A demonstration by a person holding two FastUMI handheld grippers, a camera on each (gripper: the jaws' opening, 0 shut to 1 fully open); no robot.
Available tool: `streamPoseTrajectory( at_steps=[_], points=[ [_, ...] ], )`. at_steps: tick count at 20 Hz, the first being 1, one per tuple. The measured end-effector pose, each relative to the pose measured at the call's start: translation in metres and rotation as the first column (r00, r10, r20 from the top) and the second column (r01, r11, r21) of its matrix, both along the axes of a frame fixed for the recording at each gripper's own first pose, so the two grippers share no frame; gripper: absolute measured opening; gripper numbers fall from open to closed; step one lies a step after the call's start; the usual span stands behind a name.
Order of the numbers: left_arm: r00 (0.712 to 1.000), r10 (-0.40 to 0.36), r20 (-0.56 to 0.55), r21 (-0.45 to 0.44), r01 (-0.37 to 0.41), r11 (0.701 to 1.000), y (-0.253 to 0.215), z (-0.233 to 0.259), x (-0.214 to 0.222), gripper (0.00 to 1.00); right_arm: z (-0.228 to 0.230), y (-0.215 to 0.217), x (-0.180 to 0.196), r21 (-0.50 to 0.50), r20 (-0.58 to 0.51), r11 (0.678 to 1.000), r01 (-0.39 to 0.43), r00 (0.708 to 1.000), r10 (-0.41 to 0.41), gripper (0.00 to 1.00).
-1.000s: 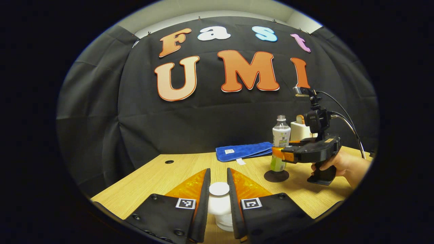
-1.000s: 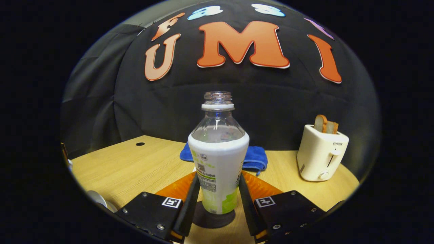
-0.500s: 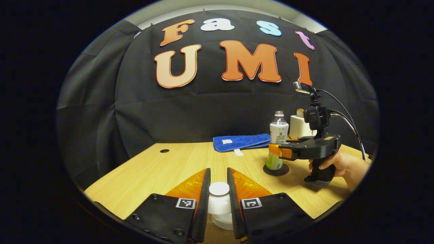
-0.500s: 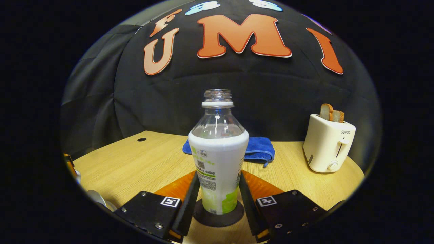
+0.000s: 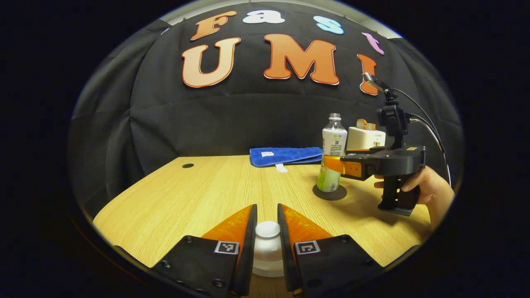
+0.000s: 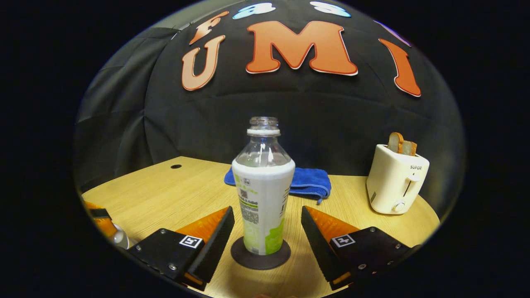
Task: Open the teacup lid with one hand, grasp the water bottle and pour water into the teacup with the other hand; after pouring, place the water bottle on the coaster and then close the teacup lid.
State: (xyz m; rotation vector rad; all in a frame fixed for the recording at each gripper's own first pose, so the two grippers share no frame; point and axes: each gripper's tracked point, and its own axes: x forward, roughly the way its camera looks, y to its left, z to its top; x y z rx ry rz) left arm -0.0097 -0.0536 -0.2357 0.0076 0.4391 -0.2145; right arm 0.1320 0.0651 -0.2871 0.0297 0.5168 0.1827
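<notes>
The clear water bottle, uncapped with a white and green label, stands upright on the dark round coaster. My right gripper is open, one finger on each side of the bottle, both apart from it. The left gripper view shows the bottle on its coaster at the right, with the right gripper and the hand holding it. My left gripper is shut on the white teacup lid at its knob. The fingers hide what lies under the lid.
A white toaster with bread slices stands at the right rear of the wooden table. A folded blue cloth lies behind the bottle. The left gripper shows at the lower left edge of the right gripper view.
My right gripper has opened and let go of the bottle, which now stands on the coaster. The left gripper, still shut on the lid, has shifted so the bottle looks farther off.
</notes>
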Motion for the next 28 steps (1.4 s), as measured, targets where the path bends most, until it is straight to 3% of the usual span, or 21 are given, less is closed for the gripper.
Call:
streamPoseTrajectory(
  at_steps=[6, 8, 12, 13, 17, 20, 21, 28],
  points=[
    [1.000, -0.006, 0.007, 0.026, 0.005, 1.000, -0.005, -0.004, -0.012, 0.35, 0.030, -0.016, -0.011, -0.015, 0.071, 1.000, 0.006, 0.997, -0.005, 0.97],
    [1.000, -0.014, 0.009, 0.048, 0.013, 0.999, -0.006, -0.006, -0.013, 0.32, 0.038, -0.022, -0.015, -0.015, 0.087, 1.000, 0.015, 0.996, -0.014, 0.98],
    [0.998, -0.028, 0.062, 0.058, 0.024, 0.998, -0.008, 0.007, -0.011, 0.37, 0.052, -0.033, -0.025, -0.003, 0.109, 1.000, 0.029, 0.994, -0.028, 0.98],
    [0.996, -0.032, 0.083, 0.056, 0.027, 0.998, -0.010, 0.014, -0.009, 0.35, 0.056, -0.034, -0.029, 0.001, 0.110, 1.000, 0.028, 0.994, -0.028, 0.97],
    [0.991, -0.047, 0.127, 0.056, 0.040, 0.998, -0.017, 0.032, -0.006, 0.56, 0.078, -0.047, -0.042, 0.011, 0.150, 0.998, 0.055, 0.987, -0.056, 0.97],
    [0.990, -0.018, 0.139, -0.016, 0.020, 1.000, -0.017, 0.048, -0.003, 0.70, 0.099, -0.059, -0.053, 0.026, 0.187, 0.996, 0.081, 0.979, -0.085, 0.97],
    [0.990, -0.010, 0.144, -0.036, 0.015, 0.999, -0.017, 0.055, 0.000, 0.82, 0.105, -0.061, -0.058, 0.033, 0.196, 0.996, 0.087, 0.976, -0.091, 0.97],
    [0.978, -0.001, 0.207, -0.096, 0.022, 0.995, -0.025, 0.117, 0.014, 0.96, 0.143, -0.065, -0.088, 0.049, 0.255, 0.994, 0.094, 0.961, -0.103, 0.97]
  ],
)
